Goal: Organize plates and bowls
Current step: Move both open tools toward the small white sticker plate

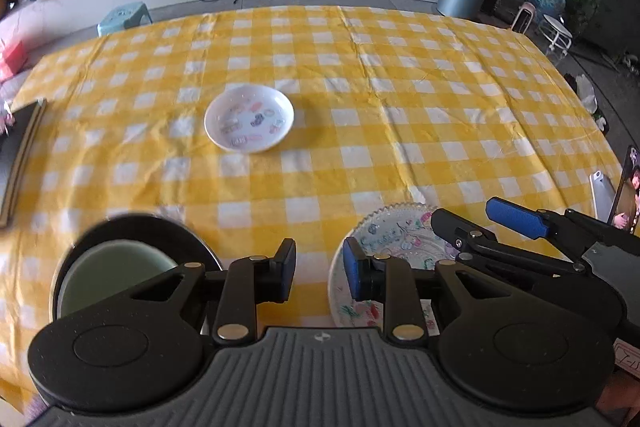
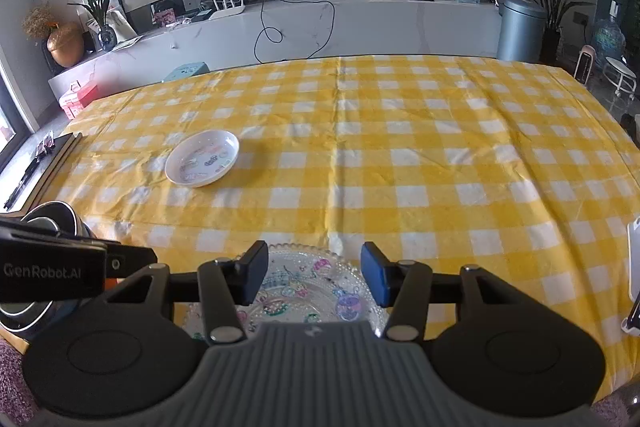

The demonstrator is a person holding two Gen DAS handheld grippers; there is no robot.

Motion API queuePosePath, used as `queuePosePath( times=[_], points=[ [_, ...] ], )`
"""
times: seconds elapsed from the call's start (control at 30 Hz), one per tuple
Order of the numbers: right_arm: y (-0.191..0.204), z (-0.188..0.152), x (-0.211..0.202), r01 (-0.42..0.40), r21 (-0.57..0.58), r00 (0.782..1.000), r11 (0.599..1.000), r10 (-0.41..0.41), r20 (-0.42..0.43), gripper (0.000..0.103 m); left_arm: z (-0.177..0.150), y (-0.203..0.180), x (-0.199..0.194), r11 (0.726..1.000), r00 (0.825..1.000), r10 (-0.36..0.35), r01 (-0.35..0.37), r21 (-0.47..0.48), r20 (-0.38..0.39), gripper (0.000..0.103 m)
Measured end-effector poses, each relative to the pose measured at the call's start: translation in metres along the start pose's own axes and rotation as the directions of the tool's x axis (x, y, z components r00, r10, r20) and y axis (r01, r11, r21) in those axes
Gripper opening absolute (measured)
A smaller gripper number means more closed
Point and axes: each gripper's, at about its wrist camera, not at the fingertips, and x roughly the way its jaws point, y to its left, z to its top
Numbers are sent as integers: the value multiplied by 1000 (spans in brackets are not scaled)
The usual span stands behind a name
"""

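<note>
In the left wrist view, the left gripper [image 1: 320,273] hung over the near edge of the yellow checked tablecloth [image 1: 360,87] with its fingers apart and nothing between them. A black bowl [image 1: 132,255] with a pale green inside sat just to the left of the left finger, partly hidden by it. A clear patterned glass plate [image 1: 396,239] lay just to the right of the right finger, its rim passing behind that blue pad. The right gripper [image 1: 472,219] reached in from the right above this plate, fingers spread. A small white dish [image 1: 249,117] with coloured pictures rested well apart, farther out and to the left of centre. In the right wrist view, the right gripper [image 2: 314,275] stood with its fingers apart directly over the glass plate [image 2: 304,283], whose far rim showed between the two pads; whether either pad touched the glass could not be told. The white dish [image 2: 202,157] lay far left on the cloth [image 2: 400,147]. The black bowl [image 2: 60,219] sat at the near left, behind the left gripper's body.
</note>
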Motion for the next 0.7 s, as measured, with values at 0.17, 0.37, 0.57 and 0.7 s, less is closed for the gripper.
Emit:
queuePosePath(
  times=[0.17, 0.37, 0.57, 0.7],
  points=[
    [15, 15, 7, -31, -27, 999, 999, 32, 6, 58, 27, 18, -8, 999, 1000, 6, -6, 45, 0, 30],
    [35, 36, 21, -65, -61, 998, 996, 66, 10, 59, 55, 47, -7, 997, 1000, 16, -16, 71, 3, 30],
    [50, 54, 42, -98, -65, 995, 993, 97, -5, 59, 76, 83, 7, 996, 1000, 10, -11, 86, 6, 30],
    [56, 62, 62, -115, -46, 993, 992, 114, -22, 58, 88, 105, 24, 997, 1000, -24, 24, 73, -2, 31]
  ],
)
